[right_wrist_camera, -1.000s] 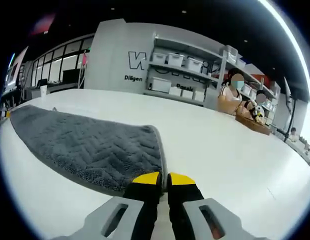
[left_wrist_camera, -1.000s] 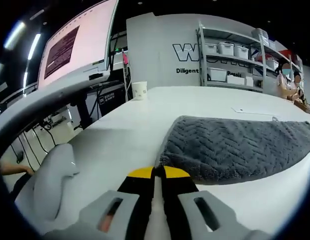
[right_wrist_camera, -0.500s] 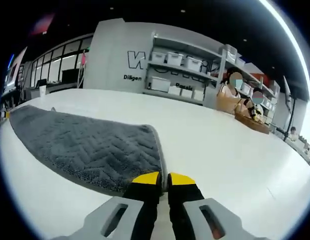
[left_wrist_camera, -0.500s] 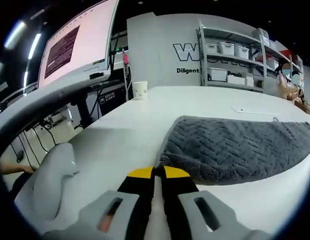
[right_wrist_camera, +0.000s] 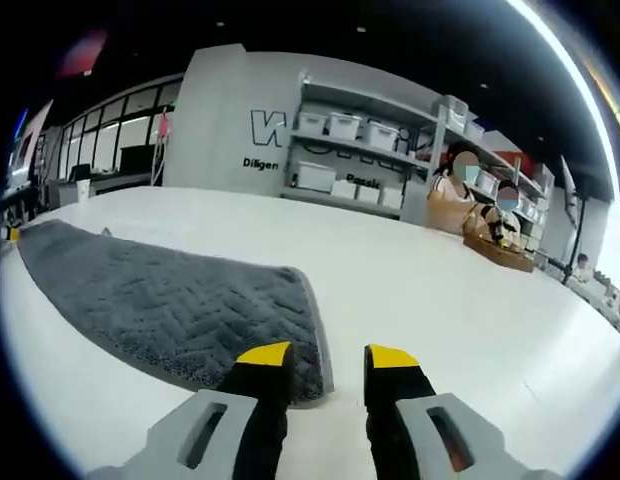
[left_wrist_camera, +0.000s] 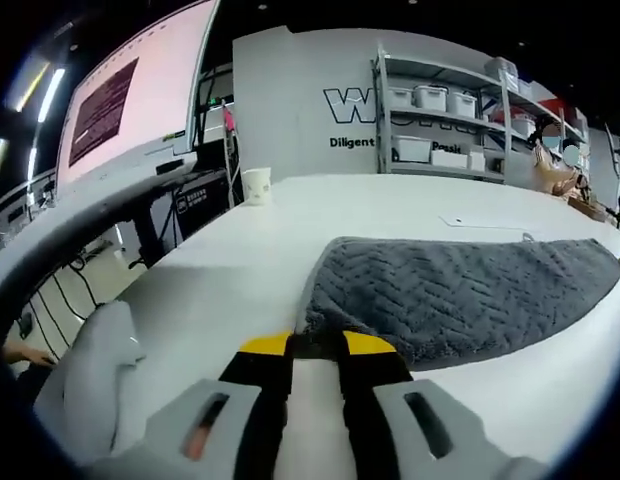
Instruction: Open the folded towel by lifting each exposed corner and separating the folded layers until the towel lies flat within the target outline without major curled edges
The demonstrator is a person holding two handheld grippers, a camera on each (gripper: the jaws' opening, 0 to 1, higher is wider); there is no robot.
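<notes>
Towel (left_wrist_camera: 460,295) corners just beyond parted jaws

Both tools — left (left_wrist_camera: 316,345), right (right_wrist_camera: 328,356) — have opened.

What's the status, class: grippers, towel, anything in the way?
Left gripper open at towel's near corner. Right gripper open at the opposite corner. Towel lies on the white table. Paper cup far off; nothing blocking.
</notes>
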